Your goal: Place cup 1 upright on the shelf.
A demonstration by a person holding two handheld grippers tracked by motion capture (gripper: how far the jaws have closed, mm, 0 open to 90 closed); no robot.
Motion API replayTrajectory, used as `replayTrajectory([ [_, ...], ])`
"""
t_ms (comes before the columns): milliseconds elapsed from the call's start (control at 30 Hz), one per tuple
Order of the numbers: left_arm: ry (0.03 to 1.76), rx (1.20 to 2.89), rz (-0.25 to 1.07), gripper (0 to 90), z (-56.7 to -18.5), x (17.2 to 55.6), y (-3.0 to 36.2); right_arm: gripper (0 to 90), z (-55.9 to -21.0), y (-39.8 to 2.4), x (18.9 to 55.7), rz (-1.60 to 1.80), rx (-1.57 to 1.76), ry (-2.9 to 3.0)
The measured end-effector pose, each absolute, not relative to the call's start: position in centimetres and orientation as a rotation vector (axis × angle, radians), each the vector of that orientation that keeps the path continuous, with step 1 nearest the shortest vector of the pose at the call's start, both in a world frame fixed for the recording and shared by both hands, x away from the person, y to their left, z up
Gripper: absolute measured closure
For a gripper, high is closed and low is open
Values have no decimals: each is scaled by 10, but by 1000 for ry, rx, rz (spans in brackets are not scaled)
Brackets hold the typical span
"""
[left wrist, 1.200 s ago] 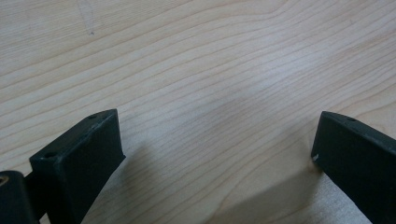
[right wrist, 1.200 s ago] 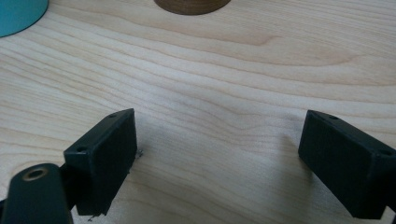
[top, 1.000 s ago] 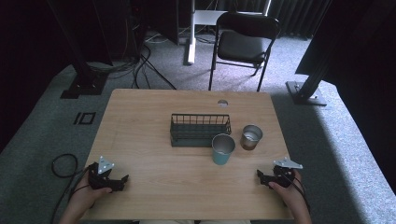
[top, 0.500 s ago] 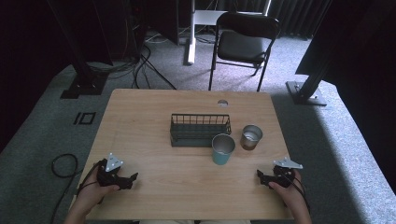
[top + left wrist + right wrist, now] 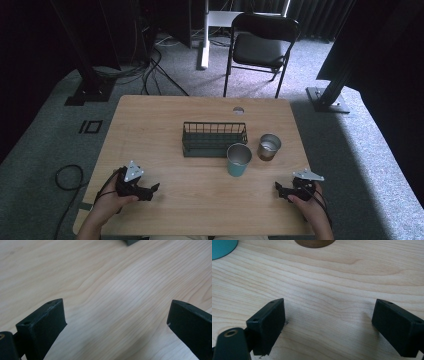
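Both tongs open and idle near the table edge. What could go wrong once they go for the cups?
1. The teal cup and steel cup stand close together; right tongs reaching for one could knock the other.
2. The teal cup sits right against the rack, so jaws may snag the wire.
3. Left tongs must travel far; both hands could crowd the same spot.

A pale wooden table (image 5: 150, 130) fills the middle of the frame on grey carpet (image 5: 45, 150). Above it, top centre, stands a black folding chair (image 5: 262, 45). Black cables (image 5: 150, 65) snake across the floor at upper left, beside a dark stand (image 5: 87, 75). Another dark stand (image 5: 332, 85) sits at right. Daylight brightens the carpet along the right side.
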State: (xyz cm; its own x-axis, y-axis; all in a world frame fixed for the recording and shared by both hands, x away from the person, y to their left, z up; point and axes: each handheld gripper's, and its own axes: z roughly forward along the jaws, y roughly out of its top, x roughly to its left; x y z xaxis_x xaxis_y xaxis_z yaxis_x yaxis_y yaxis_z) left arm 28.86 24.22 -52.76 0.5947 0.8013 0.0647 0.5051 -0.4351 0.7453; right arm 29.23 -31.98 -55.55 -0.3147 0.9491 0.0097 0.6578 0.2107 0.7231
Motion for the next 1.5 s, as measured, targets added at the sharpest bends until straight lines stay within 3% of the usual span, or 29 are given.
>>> replayTrajectory([
  [1500, 689, 2144, 410, 24, -509, 308, 139, 111, -556, -320, 292, 887, 1488, 2051],
])
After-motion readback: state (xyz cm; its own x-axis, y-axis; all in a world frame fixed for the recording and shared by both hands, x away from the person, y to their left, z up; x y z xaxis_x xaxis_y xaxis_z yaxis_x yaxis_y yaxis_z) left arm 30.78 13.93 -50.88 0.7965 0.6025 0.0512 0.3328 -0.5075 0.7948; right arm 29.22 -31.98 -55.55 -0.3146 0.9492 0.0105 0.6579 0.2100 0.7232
